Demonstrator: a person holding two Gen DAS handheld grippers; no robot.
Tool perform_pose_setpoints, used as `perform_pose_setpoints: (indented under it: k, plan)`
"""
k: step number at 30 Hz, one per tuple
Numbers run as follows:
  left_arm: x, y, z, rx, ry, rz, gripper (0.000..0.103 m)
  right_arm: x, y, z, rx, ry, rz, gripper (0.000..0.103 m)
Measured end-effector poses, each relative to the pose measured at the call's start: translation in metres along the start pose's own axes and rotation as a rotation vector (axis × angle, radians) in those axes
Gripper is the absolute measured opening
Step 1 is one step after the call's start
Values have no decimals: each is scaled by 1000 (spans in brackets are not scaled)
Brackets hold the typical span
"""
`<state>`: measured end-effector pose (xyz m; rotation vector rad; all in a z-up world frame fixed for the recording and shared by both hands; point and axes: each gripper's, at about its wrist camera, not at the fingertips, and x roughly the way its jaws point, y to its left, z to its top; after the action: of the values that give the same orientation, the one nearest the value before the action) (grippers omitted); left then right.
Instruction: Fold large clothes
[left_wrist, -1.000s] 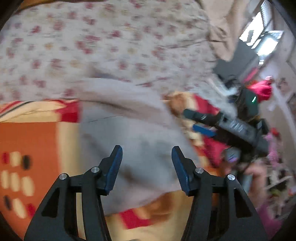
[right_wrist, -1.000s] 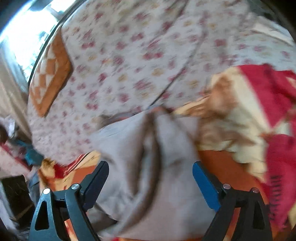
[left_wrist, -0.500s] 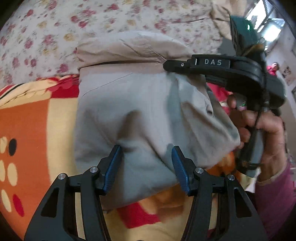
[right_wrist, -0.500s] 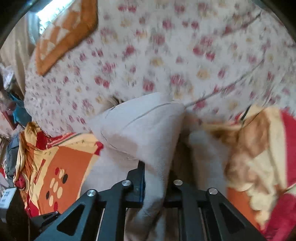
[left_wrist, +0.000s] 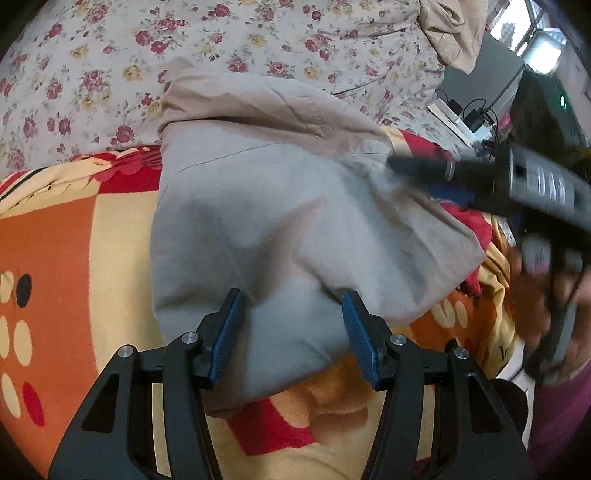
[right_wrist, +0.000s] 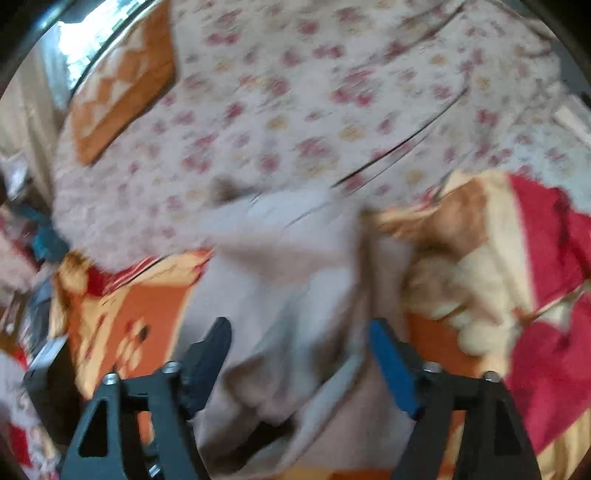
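Observation:
A folded grey-beige garment (left_wrist: 280, 221) lies on an orange, red and cream blanket (left_wrist: 66, 251). My left gripper (left_wrist: 291, 332) is open, its blue-padded fingers either side of the garment's near edge, holding nothing. My right gripper shows in the left wrist view (left_wrist: 443, 177) at the garment's right side, blurred. In the right wrist view the right gripper (right_wrist: 301, 354) is open above the same garment (right_wrist: 288, 280), with nothing between its fingers.
A floral bedsheet (left_wrist: 258, 44) covers the bed beyond the blanket. An orange-and-cream cushion (right_wrist: 122, 85) lies at the far left of the bed. A dark desk with cables (left_wrist: 476, 107) stands beyond the bed's right edge. Red fabric (right_wrist: 554, 314) is bunched to the right.
My right gripper was shut on the garment's fold half a second ago; it has opened, let go and pulled back to the right. My left gripper has stayed open over the near edge.

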<state>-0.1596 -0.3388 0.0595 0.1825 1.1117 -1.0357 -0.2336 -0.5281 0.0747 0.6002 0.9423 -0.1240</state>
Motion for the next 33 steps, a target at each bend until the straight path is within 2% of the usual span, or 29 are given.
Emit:
perform_pose_setpoints:
  k: [1,2,3,7,8,10,12,13,15,16,17,19,21,25,27,28,29,31,32,33]
  plan:
    - [-3,1,-1,-16,-1,3,55,10,3,-6,-19,38,4,55]
    - [-7,2,-2,-28,0,2,55,17,4,-14,-50,63,-28,15]
    - [-10,2,-3,-34,-1,-2,55,18,0,-24,-83,62,-92,14]
    - [-26,10,-5,-51,-52,2,58,14,-27,-48,-110,84,-151,13]
    - [-23,13,-3,-67,-52,10,60,21,-33,-51,-97,102,-169,8]
    - [-8,21,2,-128,-27,15,60,27,-35,-52,-90,127,-167,7]
    - [1,24,0,-142,-18,29,60,9,-30,-47,-98,92,-161,7]
    - [4,23,-1,-134,-17,43,60,0,-27,-43,-96,66,-157,12]
    - [6,19,-4,-103,-25,58,60,-22,-21,-29,-93,-16,-187,46]
    - [8,18,-5,-94,-26,63,60,-30,-20,-21,-93,-70,-208,79]
    - [9,18,-5,-91,-24,66,61,-35,-18,-10,-91,-125,-223,92]
    - [12,19,-5,-97,-17,66,61,-23,-18,17,-64,-161,-223,92]
    - [13,20,-5,-97,-17,62,61,10,-25,47,-7,-111,-184,92]
    - [15,21,-7,-90,-23,55,62,64,-34,83,32,-27,-94,91]
    - [15,21,-8,-81,-23,54,64,72,-33,91,53,-47,-67,60]
    - [15,21,-9,-76,-23,51,64,69,-33,91,59,-74,-71,33]
    - [15,21,-9,-75,-25,46,64,63,-35,89,65,-105,-67,20]
    - [15,21,-10,-70,-33,35,64,56,-46,85,95,-144,-84,16]
    - [16,20,-10,-65,-37,34,64,57,-54,83,115,-154,-124,8]
    - [18,18,-11,-55,-47,41,64,59,-65,80,136,-166,-188,7]
